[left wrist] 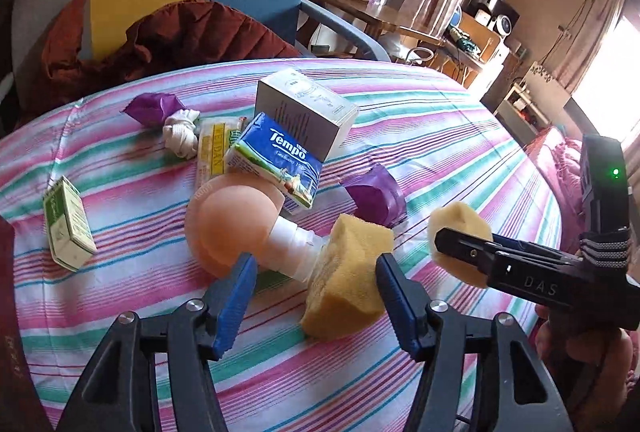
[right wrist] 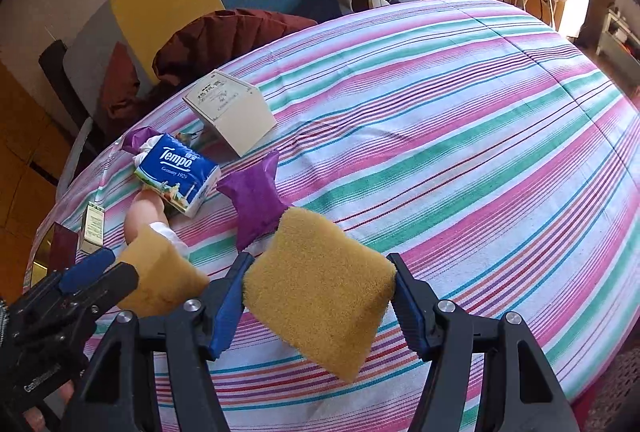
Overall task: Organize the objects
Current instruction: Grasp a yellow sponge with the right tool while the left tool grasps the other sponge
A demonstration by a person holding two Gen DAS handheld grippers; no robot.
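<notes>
The right tool [right wrist: 320, 296] squeezes a yellow sponge [right wrist: 320, 292] between its blue pads, lifted above the striped bed [right wrist: 480, 112]. The left tool [left wrist: 316, 288] has its jaws apart, with nothing pinched. A second yellow sponge [left wrist: 348, 280] lies on the bed right in front of it, nearer its right pad, its long side pointing from 12 to 6 o'clock. So the left tool is the nearer one for that sponge, and it likely needs to slide a bit toward 3 o'clock first. At 11 o'clock from it sits a blue tissue pack [left wrist: 280, 160] that reads "Tempo" and "Germany 1929". A white box [left wrist: 304, 108] is behind it. The right tool's side reads "DAS".
</notes>
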